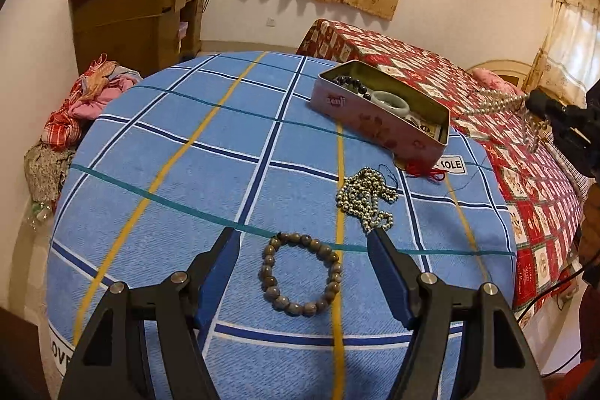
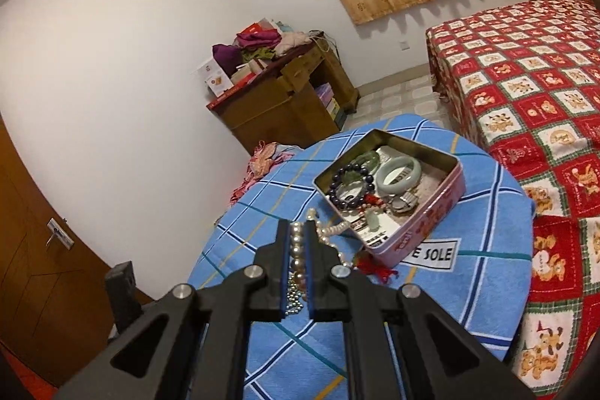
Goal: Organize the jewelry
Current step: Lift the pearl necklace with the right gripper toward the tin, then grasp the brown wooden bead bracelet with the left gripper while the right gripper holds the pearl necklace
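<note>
The left gripper (image 1: 303, 238) has wide jaws around a brown bead bracelet (image 1: 301, 274) on the blue table (image 1: 187, 175). The right gripper (image 2: 299, 231) pinches a pearl necklace (image 2: 298, 250) near the tin (image 2: 442, 208).

Both wrist cameras look down from close over the blue cloth (image 1: 225, 175), the left across it toward the bed (image 1: 487, 122), the right toward the room corner, sharing the tin (image 2: 442, 212).
</note>
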`<state>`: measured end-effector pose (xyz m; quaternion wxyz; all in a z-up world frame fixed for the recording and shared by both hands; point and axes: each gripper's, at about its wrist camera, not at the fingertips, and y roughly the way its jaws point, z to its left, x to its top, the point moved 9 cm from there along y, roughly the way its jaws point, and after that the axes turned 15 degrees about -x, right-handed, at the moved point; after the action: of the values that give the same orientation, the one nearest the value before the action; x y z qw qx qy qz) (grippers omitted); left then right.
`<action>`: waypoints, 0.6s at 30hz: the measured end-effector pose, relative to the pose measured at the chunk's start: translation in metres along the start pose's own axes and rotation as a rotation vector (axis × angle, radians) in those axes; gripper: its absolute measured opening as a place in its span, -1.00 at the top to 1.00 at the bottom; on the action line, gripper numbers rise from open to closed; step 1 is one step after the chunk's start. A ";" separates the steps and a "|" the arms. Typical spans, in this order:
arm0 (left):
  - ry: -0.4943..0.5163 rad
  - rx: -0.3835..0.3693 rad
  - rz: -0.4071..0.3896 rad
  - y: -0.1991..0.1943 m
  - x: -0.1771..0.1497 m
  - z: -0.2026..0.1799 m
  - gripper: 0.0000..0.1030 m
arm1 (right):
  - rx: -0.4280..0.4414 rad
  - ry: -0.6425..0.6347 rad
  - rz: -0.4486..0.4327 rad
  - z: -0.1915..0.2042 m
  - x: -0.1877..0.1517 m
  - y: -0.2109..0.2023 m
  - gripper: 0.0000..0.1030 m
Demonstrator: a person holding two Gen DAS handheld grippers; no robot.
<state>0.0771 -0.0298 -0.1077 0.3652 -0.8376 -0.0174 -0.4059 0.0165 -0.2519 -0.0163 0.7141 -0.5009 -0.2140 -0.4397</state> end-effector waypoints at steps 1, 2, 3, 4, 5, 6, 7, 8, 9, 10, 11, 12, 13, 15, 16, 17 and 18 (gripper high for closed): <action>0.006 0.001 -0.001 0.001 0.000 -0.001 -0.37 | 0.002 0.001 -0.002 0.001 0.000 -0.001 0.82; 0.009 0.002 -0.001 0.002 0.000 -0.001 -0.37 | 0.002 0.000 -0.004 0.002 0.001 -0.002 0.82; 0.011 0.002 0.001 0.002 0.000 -0.001 -0.37 | 0.000 -0.001 -0.007 0.002 0.001 -0.004 0.82; 0.011 0.001 0.002 0.003 -0.001 -0.001 -0.37 | -0.001 -0.003 -0.008 0.003 0.002 -0.005 0.82; 0.009 0.001 0.002 0.004 -0.002 0.000 -0.37 | -0.002 -0.004 -0.009 0.003 0.001 -0.007 0.82; 0.007 0.003 0.003 0.004 -0.003 0.001 -0.37 | -0.005 -0.005 -0.009 0.003 0.001 -0.008 0.82; 0.005 0.002 0.003 0.005 -0.005 0.001 -0.37 | -0.009 -0.005 -0.010 0.003 0.000 -0.009 0.82; 0.003 0.000 0.003 0.005 -0.006 0.001 -0.37 | -0.012 -0.005 -0.010 0.003 0.000 -0.009 0.82; 0.002 0.000 0.003 0.005 -0.007 0.001 -0.37 | -0.015 -0.005 -0.009 0.002 -0.001 -0.008 0.82; 0.001 0.002 0.005 0.006 -0.009 0.002 -0.37 | -0.020 -0.007 -0.006 0.002 -0.002 -0.008 0.82; 0.003 0.007 0.009 0.006 -0.010 0.002 -0.37 | -0.023 -0.009 -0.005 0.001 -0.002 -0.007 0.82; 0.004 0.009 0.013 0.007 -0.011 0.003 -0.37 | -0.027 -0.011 -0.003 0.002 -0.003 -0.006 0.82; 0.008 0.012 0.014 0.008 -0.012 0.003 -0.31 | -0.027 -0.012 -0.002 0.002 -0.003 -0.006 0.82; 0.009 0.009 0.026 0.010 -0.016 0.002 0.02 | -0.022 -0.012 -0.002 0.003 -0.003 -0.005 0.82; 0.003 0.011 0.045 0.014 -0.019 0.003 0.24 | -0.022 -0.014 -0.002 0.004 -0.003 -0.005 0.82; -0.004 0.007 0.057 0.017 -0.021 0.004 0.44 | -0.022 -0.017 -0.003 0.004 -0.003 -0.005 0.82; -0.011 0.002 0.069 0.020 -0.024 0.004 0.53 | -0.024 -0.019 -0.003 0.005 -0.003 -0.005 0.82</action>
<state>0.0701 -0.0355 -0.1383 0.3796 -0.8395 0.0089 -0.3886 0.0116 -0.2467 -0.0145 0.7054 -0.5132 -0.2162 -0.4386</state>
